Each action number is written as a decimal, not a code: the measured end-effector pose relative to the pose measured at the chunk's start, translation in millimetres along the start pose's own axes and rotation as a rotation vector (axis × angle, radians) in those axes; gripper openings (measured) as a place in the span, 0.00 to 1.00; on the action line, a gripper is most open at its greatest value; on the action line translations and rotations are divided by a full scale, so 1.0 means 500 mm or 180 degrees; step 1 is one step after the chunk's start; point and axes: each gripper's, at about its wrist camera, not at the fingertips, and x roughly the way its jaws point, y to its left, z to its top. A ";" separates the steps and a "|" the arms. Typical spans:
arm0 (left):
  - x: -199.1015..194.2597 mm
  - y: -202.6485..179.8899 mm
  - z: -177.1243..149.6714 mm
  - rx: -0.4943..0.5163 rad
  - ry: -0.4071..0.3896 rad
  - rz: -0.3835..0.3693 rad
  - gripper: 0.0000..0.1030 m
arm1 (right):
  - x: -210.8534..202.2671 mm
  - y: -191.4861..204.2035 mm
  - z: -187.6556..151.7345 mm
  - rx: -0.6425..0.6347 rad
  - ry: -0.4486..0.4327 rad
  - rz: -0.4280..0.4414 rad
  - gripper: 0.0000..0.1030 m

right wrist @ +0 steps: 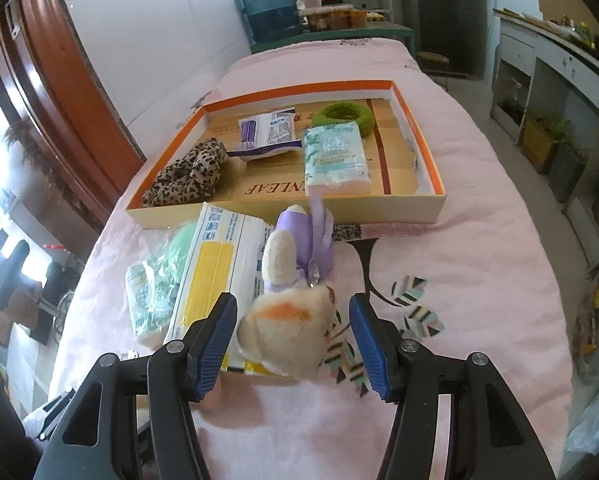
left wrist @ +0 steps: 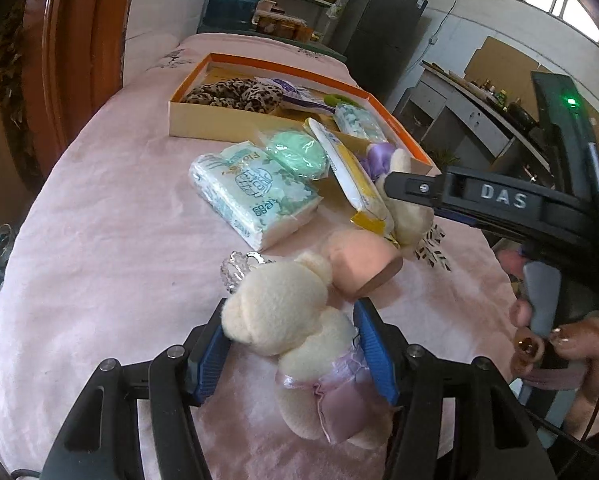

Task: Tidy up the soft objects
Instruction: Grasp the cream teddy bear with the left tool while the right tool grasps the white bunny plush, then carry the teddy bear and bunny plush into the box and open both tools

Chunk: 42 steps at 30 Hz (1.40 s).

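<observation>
- My left claw straddled the pink-bowed bear lying on the pink cover; the pads sat at its sides, but I couldn't tell if they pressed.
- My right claw hung released around the purple-bowed bear, gaps on both sides.
- The orange box beyond held a leopard scrunchie and tissue pack.

— Where can I pass?
— The bed's right edge lies bare beside the orange box; its right half is open too.
— And what blocks me?
— The tissue pack, green pouch and yellow packet crowd the box's near wall.
</observation>
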 end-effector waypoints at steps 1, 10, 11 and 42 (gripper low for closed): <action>0.000 0.001 0.000 0.0003 -0.0005 -0.0025 0.52 | 0.005 -0.001 0.001 0.0002 0.0008 0.0001 0.58; -0.001 0.005 0.002 0.0012 -0.0048 -0.0241 0.45 | 0.015 -0.023 -0.008 0.0059 0.0048 0.0103 0.40; -0.003 0.006 0.003 0.0002 -0.0055 -0.0254 0.44 | 0.013 -0.023 -0.009 0.0066 0.0046 0.0105 0.39; -0.100 0.021 0.098 0.0161 -0.0676 -0.0025 0.43 | -0.100 -0.014 0.031 0.0017 -0.0353 0.0114 0.37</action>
